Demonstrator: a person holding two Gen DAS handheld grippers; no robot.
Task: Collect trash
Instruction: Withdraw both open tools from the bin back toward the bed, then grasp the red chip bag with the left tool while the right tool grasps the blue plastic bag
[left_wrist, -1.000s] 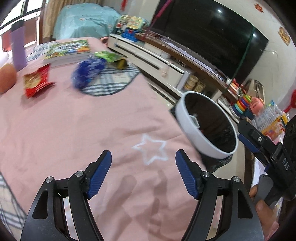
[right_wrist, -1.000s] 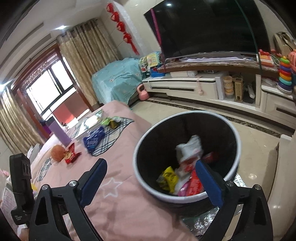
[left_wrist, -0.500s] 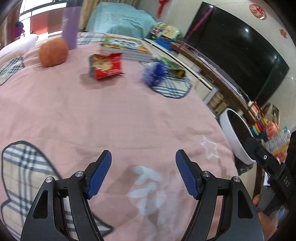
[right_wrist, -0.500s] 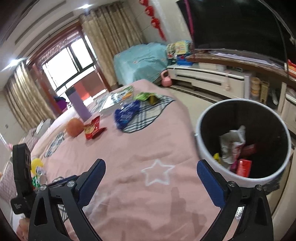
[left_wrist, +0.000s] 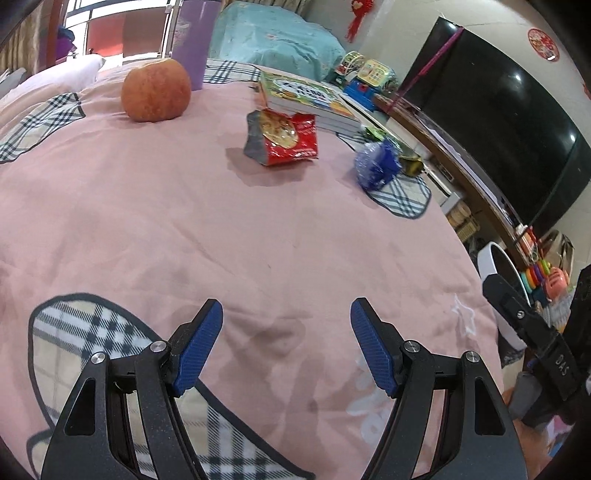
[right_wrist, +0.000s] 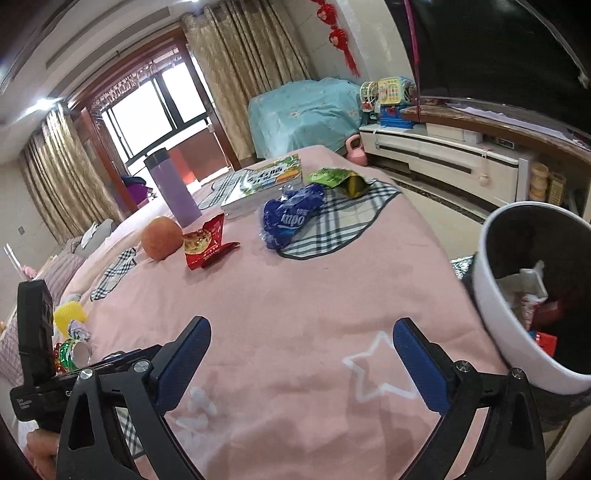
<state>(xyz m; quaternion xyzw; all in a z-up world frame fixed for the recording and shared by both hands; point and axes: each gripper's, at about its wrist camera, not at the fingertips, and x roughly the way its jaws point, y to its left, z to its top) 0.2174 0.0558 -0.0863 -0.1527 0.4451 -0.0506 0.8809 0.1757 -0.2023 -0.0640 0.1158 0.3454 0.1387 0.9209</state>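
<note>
Trash lies scattered on the far half of the bed (left_wrist: 147, 221), ahead of both grippers and touched by neither. Going left to right in the left wrist view: the red snack packet (left_wrist: 282, 138) sits just past the orange fruit (left_wrist: 156, 90) and up against the stack of books (left_wrist: 306, 99), its long axis running roughly across the line of the fingers; the blue wrapper (left_wrist: 378, 164) lies further right on a plaid patch, with a green packet (right_wrist: 338, 179) beyond it (clearest from the right wrist). The left gripper (left_wrist: 286, 332) hovers over bare quilt, fingers spread wide and holding nothing, and points almost straight at the red packet, so it seems the nearer one for that piece. The right gripper (right_wrist: 301, 356) is likewise wide and empty, with the bin (right_wrist: 491, 317) close at its right side, already holding wrappers. The blue wrapper lies ahead of it, slightly left.
</note>
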